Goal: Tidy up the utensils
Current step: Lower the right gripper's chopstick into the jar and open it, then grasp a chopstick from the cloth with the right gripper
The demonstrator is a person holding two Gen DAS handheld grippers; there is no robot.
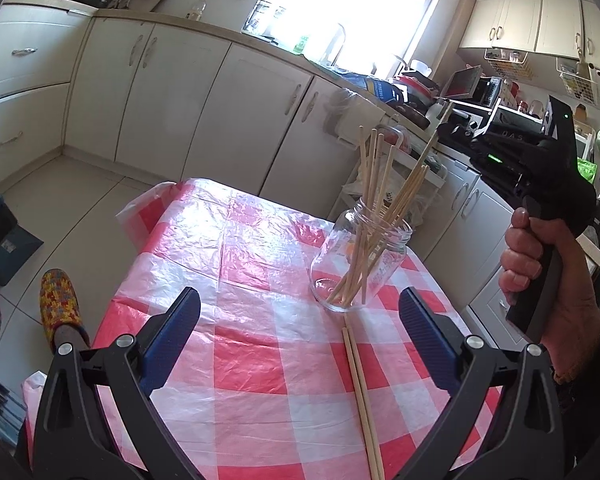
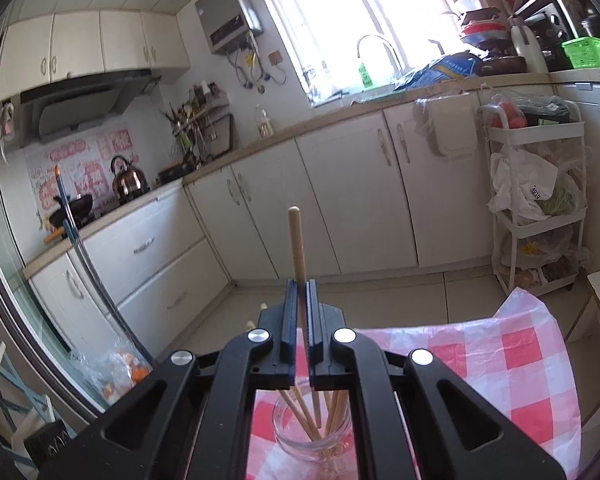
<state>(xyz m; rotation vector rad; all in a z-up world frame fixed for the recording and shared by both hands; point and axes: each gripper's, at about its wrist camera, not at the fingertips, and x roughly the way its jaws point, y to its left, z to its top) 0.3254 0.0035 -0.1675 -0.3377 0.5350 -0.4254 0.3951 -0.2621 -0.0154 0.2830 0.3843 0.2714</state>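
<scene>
Right hand-held gripper (image 2: 300, 292) pinching pale wooden chopstick (image 2: 296, 240) above clear glass jar (image 2: 312, 436); left hand-held gripper (image 1: 300, 312) spread, empty. Next: lower, release; 2 loose chopsticks (image 1: 360, 392) left on desk (image 1: 260, 240).

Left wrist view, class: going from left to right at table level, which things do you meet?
Patterned slipper → left gripper, open, over the checked tablecloth → two loose chopsticks → hand holding the right gripper's handle.
</scene>
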